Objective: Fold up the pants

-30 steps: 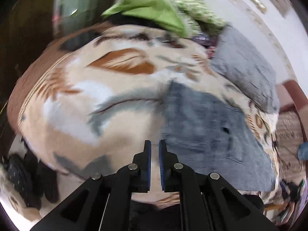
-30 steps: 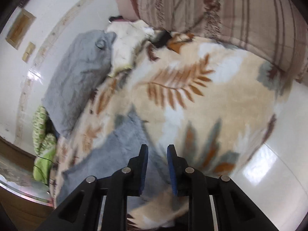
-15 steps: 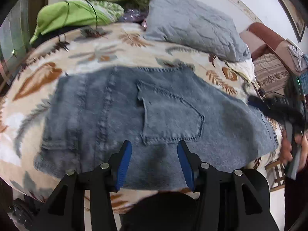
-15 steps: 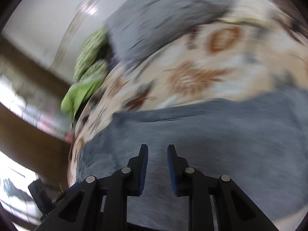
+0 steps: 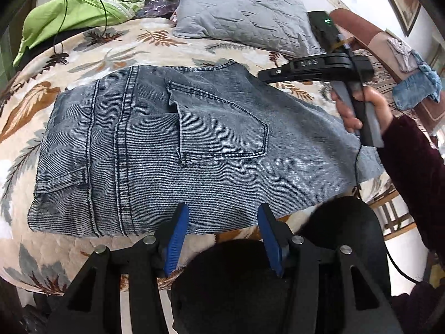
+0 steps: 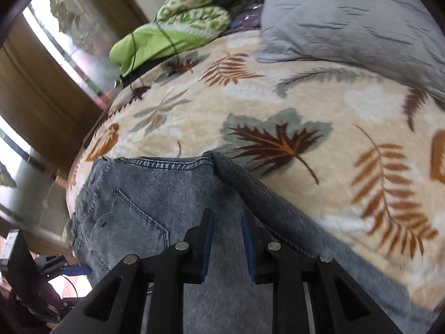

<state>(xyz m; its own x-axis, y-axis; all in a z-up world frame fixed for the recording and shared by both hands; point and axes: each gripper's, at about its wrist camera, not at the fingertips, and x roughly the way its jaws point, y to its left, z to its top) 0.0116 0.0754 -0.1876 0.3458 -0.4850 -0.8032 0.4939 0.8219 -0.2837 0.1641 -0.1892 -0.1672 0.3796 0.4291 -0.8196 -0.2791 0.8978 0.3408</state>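
Grey-blue denim pants [image 5: 155,150] lie flat on the leaf-patterned blanket [image 5: 91,53], back pocket up, waistband to the left. My left gripper [image 5: 221,222] is open and empty, hovering over the pants' near edge. My right gripper [image 6: 226,222] is partly open and empty, just above the pants [image 6: 144,208] near their far edge. In the left wrist view the right gripper's body [image 5: 314,69] is held by a hand at the right, above the pants' far right side.
A grey quilted pillow [image 5: 244,11] and green cloths [image 5: 69,11] lie at the bed's far side. More denim [image 5: 417,89] sits on a brown seat at right. A dark rounded shape [image 5: 228,286] lies below the left gripper. A wooden window frame [image 6: 41,83] stands to the left.
Both grippers swung over the pants from the bare blanket. The left gripper opened wide. The right gripper moved toward the pants' far edge and opened slightly.
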